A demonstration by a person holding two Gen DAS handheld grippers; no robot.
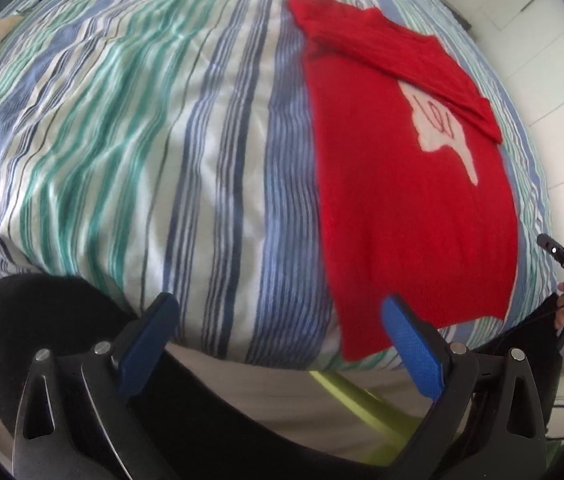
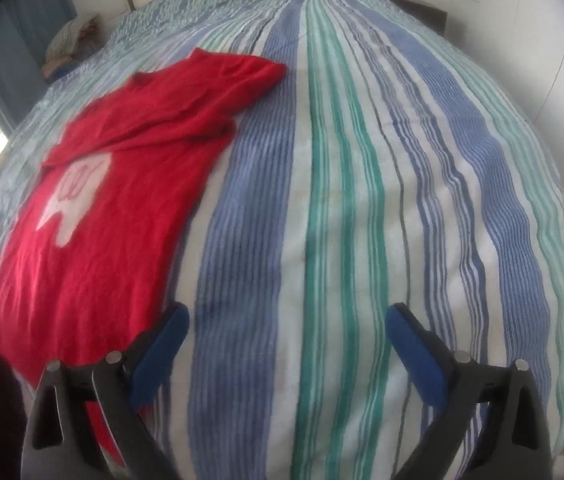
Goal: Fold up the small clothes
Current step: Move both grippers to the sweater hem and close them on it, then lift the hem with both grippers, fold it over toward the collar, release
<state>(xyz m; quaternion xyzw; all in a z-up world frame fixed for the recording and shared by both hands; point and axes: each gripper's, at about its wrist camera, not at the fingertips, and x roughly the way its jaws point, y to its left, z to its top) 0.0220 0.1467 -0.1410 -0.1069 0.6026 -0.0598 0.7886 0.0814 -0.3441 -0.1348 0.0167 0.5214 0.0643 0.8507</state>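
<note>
The left gripper (image 1: 280,314) hangs over the near edge of the bed (image 1: 122,140), its blue fingers (image 1: 409,344) spread wide and holding nothing. The one red sweater (image 1: 409,208) lies flat on the striped cover just to its right, hem toward the person, with one sleeve (image 1: 385,52) already laid across the chest above the white patch (image 1: 437,128). The right gripper (image 2: 285,320) hovers on the sweater's far side, fingers (image 2: 162,344) likewise apart and empty.

Risks, as I judge them: the knit is soft and could slide on the cover, so a pinch taken too shallow at the hem may slip out and leave a crooked fold. Pinching too deep may catch the bedcover as well. Lifting one corner ahead of the other could shake the folded sleeve loose.

Count: one sweater, one bed, two grippers.
</note>
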